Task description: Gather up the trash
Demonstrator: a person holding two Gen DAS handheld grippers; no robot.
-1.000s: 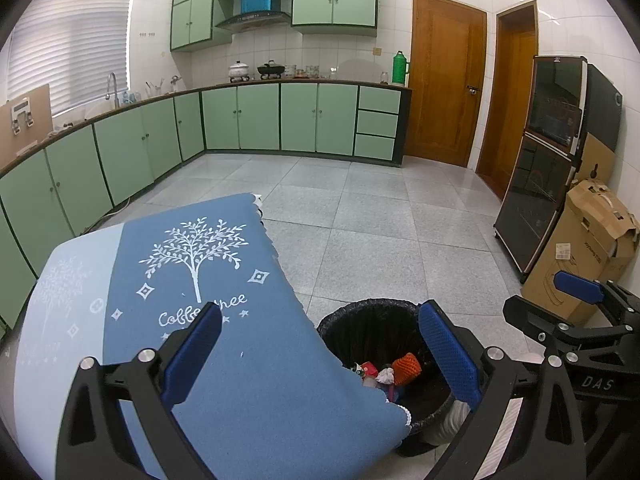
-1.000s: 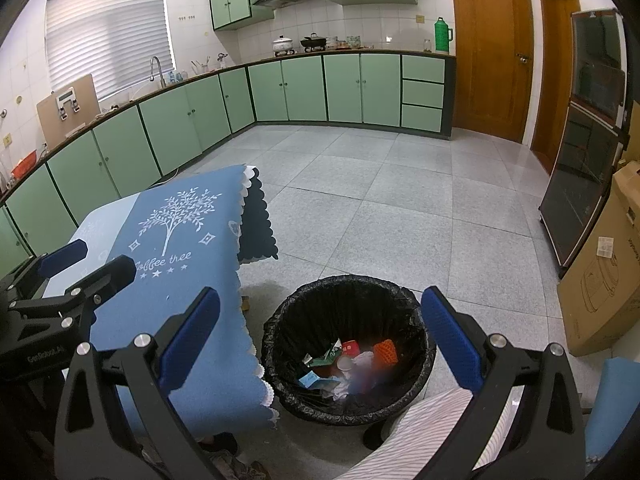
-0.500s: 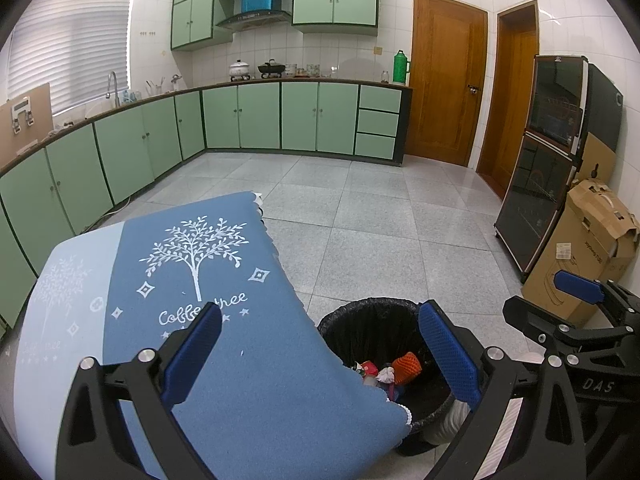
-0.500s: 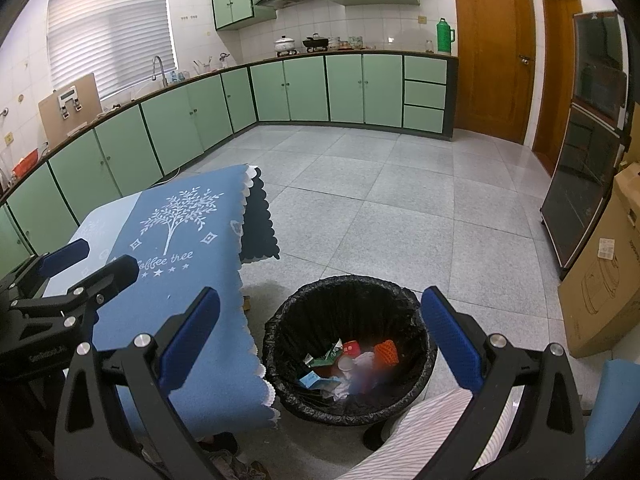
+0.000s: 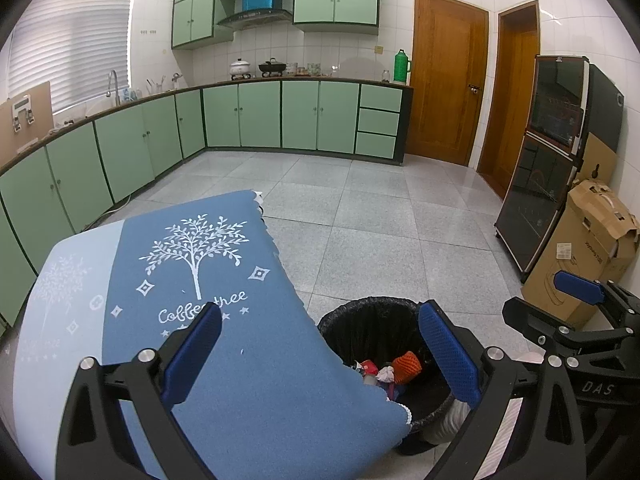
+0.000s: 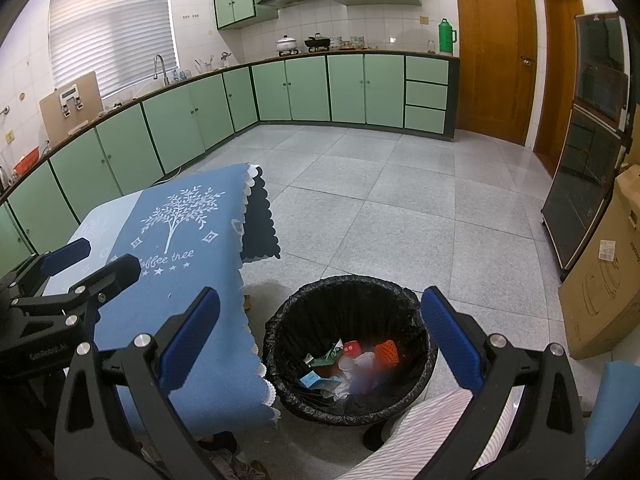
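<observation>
Below the right tongs (image 6: 320, 340), spread wide and empty: bin (image 6: 348, 292) holding the trash (image 6: 352, 364). Left tongs (image 5: 316, 348) likewise spread, over a bare bench (image 5: 240, 380). Collecting seemingly finished.

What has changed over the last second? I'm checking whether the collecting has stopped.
Nothing visibly changed. Both the left gripper and the right gripper stay open and empty, and the trash lies as before in the black-lined round bin beside the blue tree-print tablecloth.

No visible change, scene holds steady
</observation>
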